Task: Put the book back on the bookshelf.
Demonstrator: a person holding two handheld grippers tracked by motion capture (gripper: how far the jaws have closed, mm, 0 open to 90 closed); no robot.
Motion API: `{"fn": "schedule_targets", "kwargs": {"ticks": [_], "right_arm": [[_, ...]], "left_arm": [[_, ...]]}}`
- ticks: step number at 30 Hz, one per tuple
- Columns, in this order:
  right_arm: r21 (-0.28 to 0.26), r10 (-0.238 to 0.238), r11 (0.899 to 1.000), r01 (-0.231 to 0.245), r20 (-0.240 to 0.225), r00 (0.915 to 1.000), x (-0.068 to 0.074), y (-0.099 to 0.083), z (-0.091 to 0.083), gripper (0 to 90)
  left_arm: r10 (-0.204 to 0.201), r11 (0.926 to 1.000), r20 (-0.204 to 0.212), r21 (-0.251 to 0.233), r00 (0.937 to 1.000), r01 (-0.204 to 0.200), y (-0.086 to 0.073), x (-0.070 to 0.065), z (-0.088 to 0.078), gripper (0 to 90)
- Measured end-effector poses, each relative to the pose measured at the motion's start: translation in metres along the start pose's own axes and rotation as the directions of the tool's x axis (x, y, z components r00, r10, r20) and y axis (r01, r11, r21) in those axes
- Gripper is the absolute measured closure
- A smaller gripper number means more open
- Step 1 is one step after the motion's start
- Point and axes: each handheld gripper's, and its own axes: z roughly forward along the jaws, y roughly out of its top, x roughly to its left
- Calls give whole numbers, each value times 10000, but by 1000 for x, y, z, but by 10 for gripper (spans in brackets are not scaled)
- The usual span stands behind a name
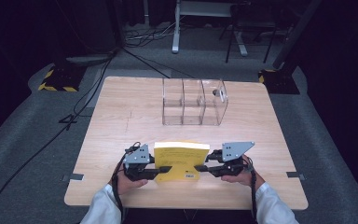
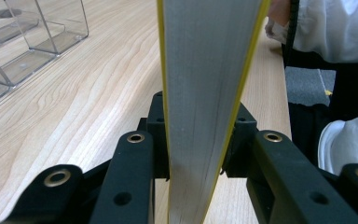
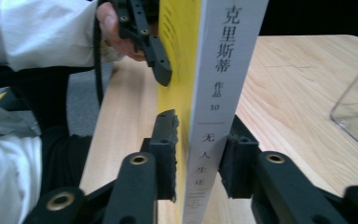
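- Left gripper is clamping the yellow-covered paperback book at its page edge.
- Right gripper is gripping the white spine end.
- Book is sitting near the wooden table's front edge.

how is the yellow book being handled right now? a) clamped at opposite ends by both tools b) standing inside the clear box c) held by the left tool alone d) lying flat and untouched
a: the yellow paperback book sits between the left tool and the right tool, each with a pad on either cover, well short of the clear plastic three-compartment box.
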Motion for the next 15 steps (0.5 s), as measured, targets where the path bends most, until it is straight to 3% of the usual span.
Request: {"fn": "schedule_targets", "kwargs": {"ticks": [9, 15], "right_arm": [[-206, 43, 9998, -29, 700, 9975, 4, -8, -12, 760], [-116, 68, 9999, -55, 1195, 9928, 8, -12, -26, 762]], "left_arm": [[190, 9997, -485, 129, 9986, -184, 9, -1, 16, 622], [20, 9992, -973, 402, 9953, 19, 9, 0, 24, 550]]}}
